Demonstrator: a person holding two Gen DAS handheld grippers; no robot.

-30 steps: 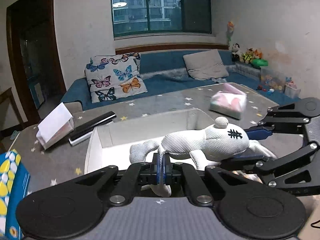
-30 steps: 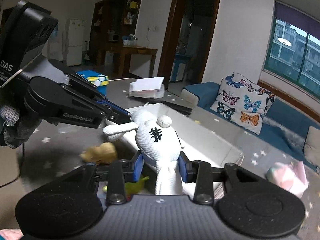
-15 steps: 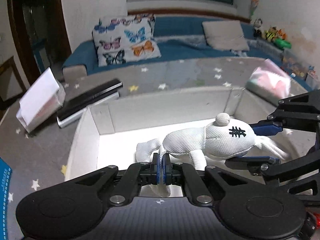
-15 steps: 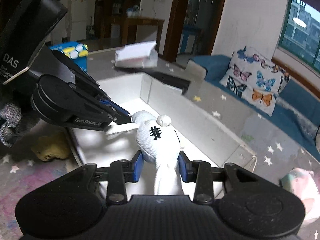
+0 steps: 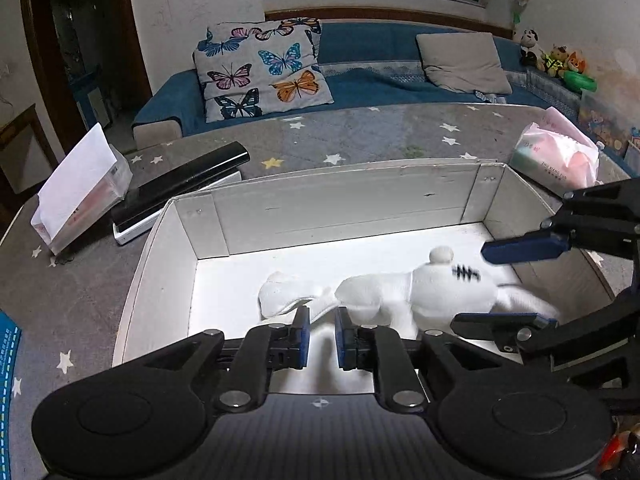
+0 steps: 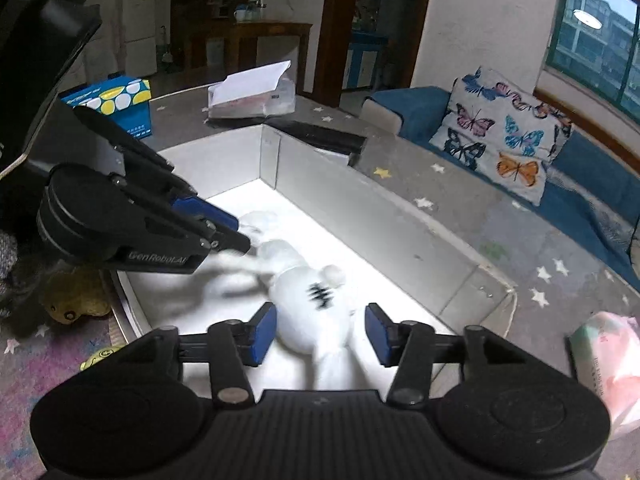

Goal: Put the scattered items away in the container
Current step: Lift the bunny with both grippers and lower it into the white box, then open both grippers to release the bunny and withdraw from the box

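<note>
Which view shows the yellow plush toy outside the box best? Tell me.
The right wrist view. The yellow plush toy lies on the table just outside the white box's near wall, partly hidden by the left gripper. The left wrist view does not show it.

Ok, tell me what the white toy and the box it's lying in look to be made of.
White toy: soft fabric, probably knitted or woven plush, matte; it sags limply and has a stitched black mark, though blur hides the weave. Box: looks like white-coated cardboard or thin board, matte; folded corner flaps, scuffed inner walls and a thin raw rim suggest that.
</note>
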